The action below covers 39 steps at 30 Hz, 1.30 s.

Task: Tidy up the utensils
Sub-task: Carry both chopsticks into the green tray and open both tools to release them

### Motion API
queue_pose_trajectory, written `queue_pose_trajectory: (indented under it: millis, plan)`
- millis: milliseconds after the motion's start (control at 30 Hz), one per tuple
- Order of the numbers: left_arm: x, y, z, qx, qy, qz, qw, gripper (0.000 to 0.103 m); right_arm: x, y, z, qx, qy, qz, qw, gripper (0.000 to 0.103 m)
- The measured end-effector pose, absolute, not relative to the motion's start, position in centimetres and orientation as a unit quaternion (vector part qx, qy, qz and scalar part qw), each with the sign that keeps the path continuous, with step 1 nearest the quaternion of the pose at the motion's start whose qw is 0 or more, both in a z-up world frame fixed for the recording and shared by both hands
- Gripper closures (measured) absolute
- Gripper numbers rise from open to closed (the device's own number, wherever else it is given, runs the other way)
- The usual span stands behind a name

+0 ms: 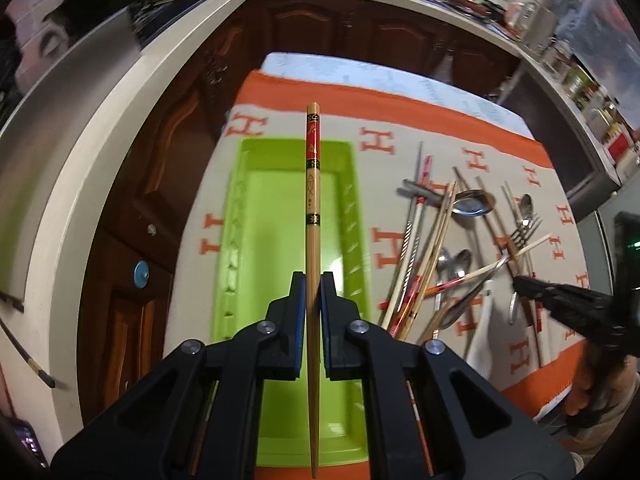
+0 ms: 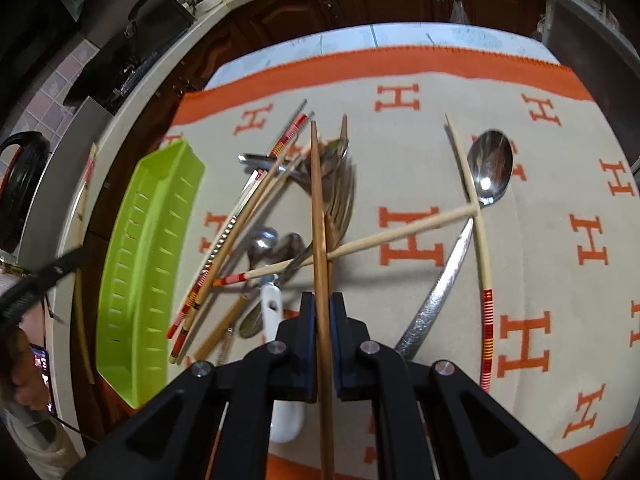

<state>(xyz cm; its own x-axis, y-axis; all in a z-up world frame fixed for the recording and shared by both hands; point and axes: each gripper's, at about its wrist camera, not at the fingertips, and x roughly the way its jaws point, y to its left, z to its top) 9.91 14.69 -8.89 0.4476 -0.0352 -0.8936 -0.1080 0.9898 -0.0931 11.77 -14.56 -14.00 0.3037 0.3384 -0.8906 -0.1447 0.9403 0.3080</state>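
Note:
My left gripper (image 1: 313,280) is shut on a pale chopstick with red and black bands (image 1: 313,184), held lengthwise above the lime-green tray (image 1: 240,216), whose floor is bare. My right gripper (image 2: 323,300) is shut on a plain brown chopstick (image 2: 319,216), lifted over the pile of utensils (image 2: 272,216) on the cloth. The pile holds several chopsticks, spoons and a fork (image 2: 340,200). The right gripper (image 1: 524,284) also shows at the right of the left wrist view, over that pile (image 1: 452,248). The green tray (image 2: 144,264) lies left of the pile.
A beige cloth with orange H letters (image 2: 560,184) covers the table. A large spoon (image 2: 490,168), a patterned metal handle (image 2: 436,300) and crossed pale chopsticks (image 2: 476,224) lie right of the pile. A white handle (image 2: 274,312) sits under my right gripper. Dark wooden cabinets (image 1: 304,28) and a counter surround the table.

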Motion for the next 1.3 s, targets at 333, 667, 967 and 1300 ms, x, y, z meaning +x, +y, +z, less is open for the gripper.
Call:
queue_pose_trajectory:
  millis: [333, 667, 967, 1300]
  plan:
    - [8.3, 15.8, -11.7, -0.082, 0.543, 0.012, 0.836, 0.098, 12.8, -16.2, -16.2, 0.076, 0.602, 0.089, 0.79, 0.097]
    - [8.5, 15.6, -12.3, -0.082, 0.542, 0.001, 0.836, 0.098, 10.8, -14.2, -12.4, 0.11, 0.579, 0.125, 0.798, 0.097]
    - [8.5, 16.8, -13.1, -0.085, 0.543, 0.007, 0.836, 0.098, 10.0, -4.1, -9.9, 0.126, 0.581, 0.235, 0.769, 0.097]
    - [10.8, 18.3, -13.8, -0.087, 0.536, 0.026, 0.839, 0.098, 11.7, 1.3, -14.0, 0.166, 0.61, 0.235, 0.739, 0.097]
